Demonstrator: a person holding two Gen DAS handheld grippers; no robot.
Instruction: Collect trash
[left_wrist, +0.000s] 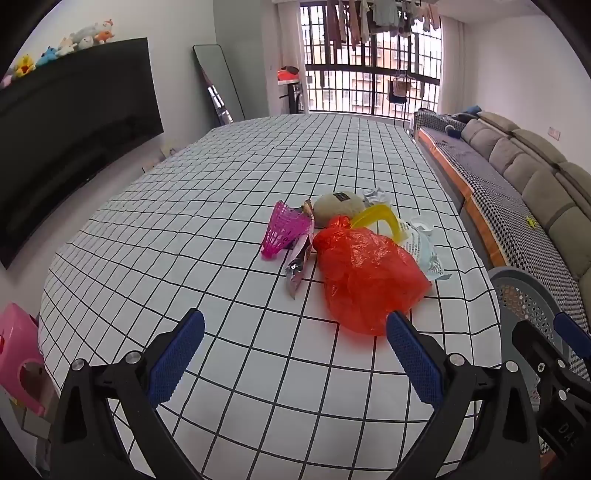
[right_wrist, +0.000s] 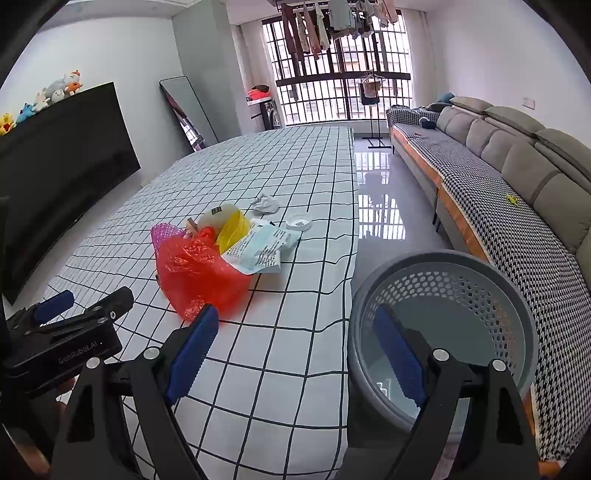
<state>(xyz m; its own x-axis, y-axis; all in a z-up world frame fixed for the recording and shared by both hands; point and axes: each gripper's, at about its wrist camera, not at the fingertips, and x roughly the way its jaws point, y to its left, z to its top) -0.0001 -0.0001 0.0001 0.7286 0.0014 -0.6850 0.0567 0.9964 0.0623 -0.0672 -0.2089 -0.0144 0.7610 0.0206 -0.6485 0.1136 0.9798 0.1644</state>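
A pile of trash lies on the checked tablecloth (left_wrist: 184, 229): a red plastic bag (left_wrist: 365, 273), a pink mesh net (left_wrist: 282, 229), a foil wrapper (left_wrist: 299, 264), a beige lump (left_wrist: 338, 208), a yellow plastic piece (left_wrist: 380, 218), a printed packet (left_wrist: 424, 251), crumpled paper (left_wrist: 375, 195) and a white lid (left_wrist: 421, 224). My left gripper (left_wrist: 295, 354) is open and empty, just short of the red bag. My right gripper (right_wrist: 295, 354) is open and empty at the table's right edge, its right finger over a grey perforated bin (right_wrist: 443, 325). The red bag (right_wrist: 199, 273) and packet (right_wrist: 262, 247) show in the right wrist view.
The grey bin (left_wrist: 524, 299) stands on the floor beside the table's right edge. A grey sofa (right_wrist: 517, 177) runs along the right wall. A black TV (left_wrist: 70, 125) is on the left. A pink object (left_wrist: 18, 354) sits low at the left.
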